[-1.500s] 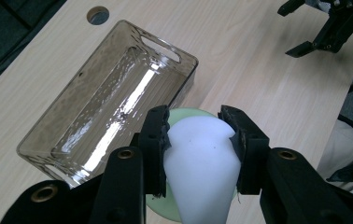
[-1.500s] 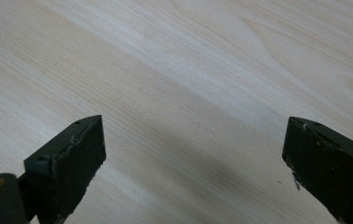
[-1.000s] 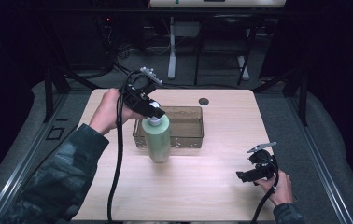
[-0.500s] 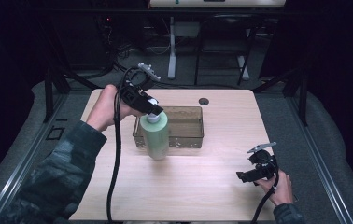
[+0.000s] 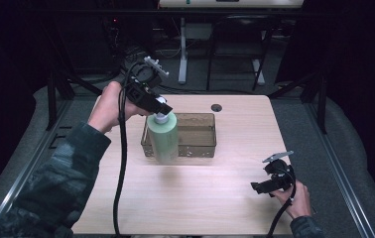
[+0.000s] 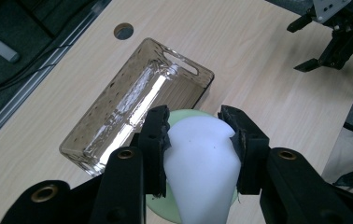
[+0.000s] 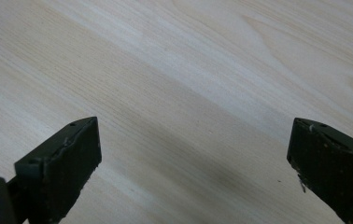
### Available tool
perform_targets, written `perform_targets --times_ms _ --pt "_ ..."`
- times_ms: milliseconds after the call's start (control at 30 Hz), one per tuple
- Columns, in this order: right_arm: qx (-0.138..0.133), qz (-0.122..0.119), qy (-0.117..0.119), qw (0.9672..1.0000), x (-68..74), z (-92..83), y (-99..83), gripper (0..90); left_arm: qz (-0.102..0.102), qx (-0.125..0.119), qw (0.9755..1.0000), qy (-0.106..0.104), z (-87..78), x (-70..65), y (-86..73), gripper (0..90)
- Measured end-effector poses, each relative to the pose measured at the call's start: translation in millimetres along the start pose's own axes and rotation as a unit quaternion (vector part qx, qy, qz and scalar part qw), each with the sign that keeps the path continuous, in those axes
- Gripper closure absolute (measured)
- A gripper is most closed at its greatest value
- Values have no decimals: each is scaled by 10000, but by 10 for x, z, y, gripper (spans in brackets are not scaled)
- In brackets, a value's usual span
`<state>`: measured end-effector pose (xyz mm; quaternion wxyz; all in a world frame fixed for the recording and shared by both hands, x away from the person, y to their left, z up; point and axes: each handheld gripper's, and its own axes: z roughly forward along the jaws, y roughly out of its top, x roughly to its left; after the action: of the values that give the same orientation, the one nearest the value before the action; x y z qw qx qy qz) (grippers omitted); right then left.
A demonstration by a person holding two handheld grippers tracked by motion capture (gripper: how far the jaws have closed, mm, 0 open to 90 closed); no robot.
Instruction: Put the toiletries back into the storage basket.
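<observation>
Left gripper [image 5: 161,112] clamps both jaws on the white cap [image 6: 201,154] of a pale green bottle [image 5: 163,138], holding it upright, its base off the table [image 5: 225,198] at the near left corner of a clear rectangular tray [image 5: 195,134]. Beyond the tray, a small round hole [image 5: 217,107] marks the tabletop. Well apart, near the front right edge, the right gripper [image 5: 259,187] hovers low over bare wood, its jaws spread wide with nothing between them.
</observation>
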<state>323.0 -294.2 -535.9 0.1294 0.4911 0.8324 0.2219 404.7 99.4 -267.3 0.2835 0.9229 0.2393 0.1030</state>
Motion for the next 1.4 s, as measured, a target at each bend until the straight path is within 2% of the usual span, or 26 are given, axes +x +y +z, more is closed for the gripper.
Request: perform_targets --times_ms 333,533,1000,1400 --pt "15 10 8 10000 9 4 0 26 -55 -36 10000 63 -67 60 49 628" --pt "2 -7 -11 10000 7 -3 1 25 -159 -12 9998 87 -61 144 54 628" --pt "27 -4 -15 10000 -2 3 -4 27 -339 -22 9990 296 -141 312 108 628" --pt "19 -15 -17 10000 -7 -6 -5 30 -426 -131 9981 435 -193 383 190 628"
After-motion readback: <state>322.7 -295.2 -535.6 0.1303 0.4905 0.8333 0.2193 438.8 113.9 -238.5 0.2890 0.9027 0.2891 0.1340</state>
